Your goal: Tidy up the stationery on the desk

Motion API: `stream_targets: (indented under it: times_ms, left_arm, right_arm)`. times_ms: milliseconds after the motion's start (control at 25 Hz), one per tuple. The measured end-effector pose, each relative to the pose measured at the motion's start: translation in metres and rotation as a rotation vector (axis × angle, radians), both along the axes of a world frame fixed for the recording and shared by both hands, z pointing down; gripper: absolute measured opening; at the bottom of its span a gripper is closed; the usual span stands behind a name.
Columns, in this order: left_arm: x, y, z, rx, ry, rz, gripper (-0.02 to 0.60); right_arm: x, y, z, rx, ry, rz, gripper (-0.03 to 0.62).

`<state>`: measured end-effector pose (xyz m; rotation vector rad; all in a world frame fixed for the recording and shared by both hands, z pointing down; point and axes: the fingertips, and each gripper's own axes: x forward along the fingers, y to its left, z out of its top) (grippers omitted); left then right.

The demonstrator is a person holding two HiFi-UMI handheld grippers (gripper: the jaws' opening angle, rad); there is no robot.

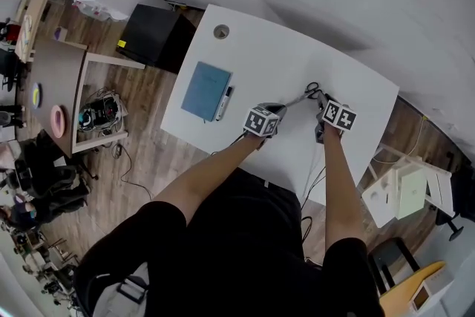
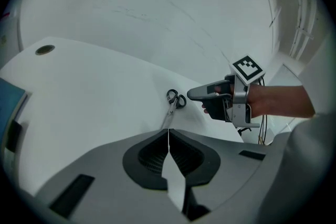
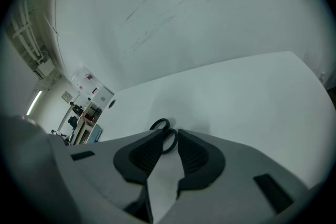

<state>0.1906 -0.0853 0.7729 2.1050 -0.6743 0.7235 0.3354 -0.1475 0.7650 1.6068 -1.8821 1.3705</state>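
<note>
Black-handled scissors [image 1: 308, 93] lie on the white desk [image 1: 260, 59], handles far, blades toward me. My left gripper [image 1: 282, 108] sits at the blade end. In the left gripper view its jaws [image 2: 168, 131] are shut, and the blade of the scissors [image 2: 175, 101] runs down to the fingertips; no grip on it shows. My right gripper [image 1: 319, 103] is at the handle end. In the right gripper view its jaws [image 3: 170, 136] stand slightly apart, and a handle ring of the scissors [image 3: 160, 125] lies just past the tips. The left gripper view shows the right gripper [image 2: 190, 95] beside the handles.
A blue notebook [image 1: 206, 90] with a marker pen [image 1: 223, 103] beside it lies on the desk's left part. A round cable hole [image 1: 221, 31] is at the far left corner. A black box [image 1: 152, 33] stands on the floor left of the desk.
</note>
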Motion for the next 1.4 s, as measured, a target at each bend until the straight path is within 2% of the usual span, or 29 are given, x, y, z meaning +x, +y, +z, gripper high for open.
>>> stream_targets:
  times_ms: [280,480,560,680,880,1080,1160,1320,1400]
  left_arm:
    - [0.004,0.0,0.01,-0.019,-0.051,-0.002,0.017]
    - [0.001,-0.001,0.016,-0.029,-0.105,0.047,0.017]
    - [0.0,-0.004,0.015,-0.048,-0.102,0.052,0.017]
    - [0.0,-0.003,0.015,-0.065,-0.088,0.061,0.017]
    - [0.0,-0.007,0.015,-0.032,-0.088,0.053,0.017]
    - [0.012,-0.005,0.016,-0.013,-0.063,0.047,0.017]
    - [0.013,-0.005,0.015,-0.004,-0.057,0.046,0.017]
    - [0.012,-0.003,0.013,-0.004,-0.052,0.035,0.017]
    - [0.009,-0.003,0.012,0.0,-0.051,0.03,0.017]
  right_arm:
    - [-0.014,-0.027,0.004,0.008,-0.008,-0.103,0.086]
    - [-0.017,-0.018,0.008,-0.001,0.06,-0.199,0.086]
    - [-0.018,-0.011,0.008,-0.001,0.074,-0.227,0.086]
    - [-0.02,0.007,0.009,-0.014,0.064,-0.234,0.086]
    - [-0.036,0.045,0.017,-0.04,0.02,-0.216,0.086]
    - [-0.036,0.051,0.019,-0.023,0.029,-0.165,0.087]
    - [-0.039,0.051,0.019,-0.033,0.0,-0.181,0.087]
    - [-0.062,0.055,0.016,-0.071,-0.15,-0.281,0.086]
    - [-0.061,0.05,0.013,-0.068,-0.136,-0.309,0.087]
